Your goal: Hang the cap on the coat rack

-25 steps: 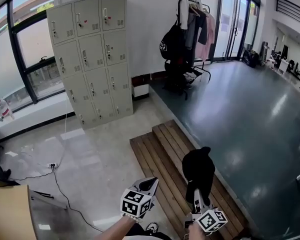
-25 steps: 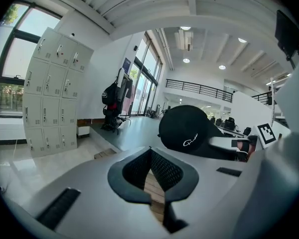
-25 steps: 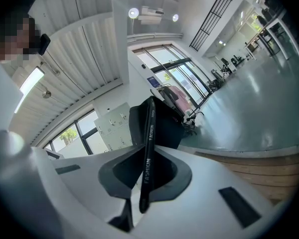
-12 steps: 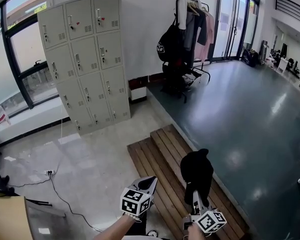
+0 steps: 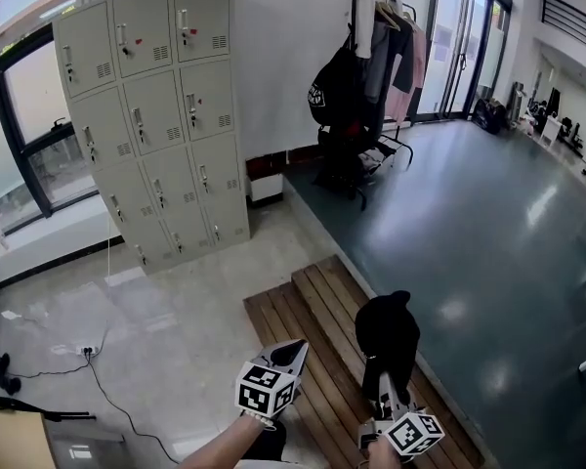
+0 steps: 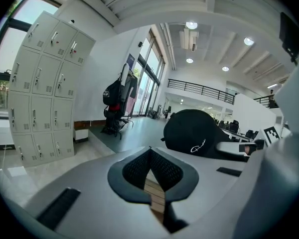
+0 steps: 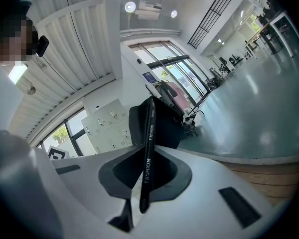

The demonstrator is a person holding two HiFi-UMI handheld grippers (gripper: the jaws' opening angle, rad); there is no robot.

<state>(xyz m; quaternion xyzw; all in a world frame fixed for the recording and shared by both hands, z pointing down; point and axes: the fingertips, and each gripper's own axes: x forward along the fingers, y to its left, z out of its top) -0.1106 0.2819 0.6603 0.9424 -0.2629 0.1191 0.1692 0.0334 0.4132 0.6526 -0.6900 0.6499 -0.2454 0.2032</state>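
Note:
My right gripper (image 5: 385,387) is shut on the brim of a black cap (image 5: 388,332), which stands up above its jaws at the lower right of the head view. In the right gripper view the thin brim (image 7: 148,148), printed with white letters, is pinched between the pads of the right gripper (image 7: 145,169). My left gripper (image 5: 294,348) is beside it on the left, shut and empty; in the left gripper view the left gripper (image 6: 150,152) has its pads meeting, and the cap (image 6: 192,133) shows to its right. The coat rack (image 5: 371,62), laden with clothes and a black bag, stands far ahead by the glass doors.
Grey lockers (image 5: 151,115) line the wall at the left. A slatted wooden step (image 5: 308,311) lies under the grippers, beside a raised dark floor (image 5: 469,213). A cable and floor socket (image 5: 83,351) lie at the lower left. A desk corner (image 5: 10,447) shows at the bottom left.
The view has advanced and turned slightly: lockers and coat rack have shifted left and up. Both grippers keep their places in the view, and the right one still holds the cap.

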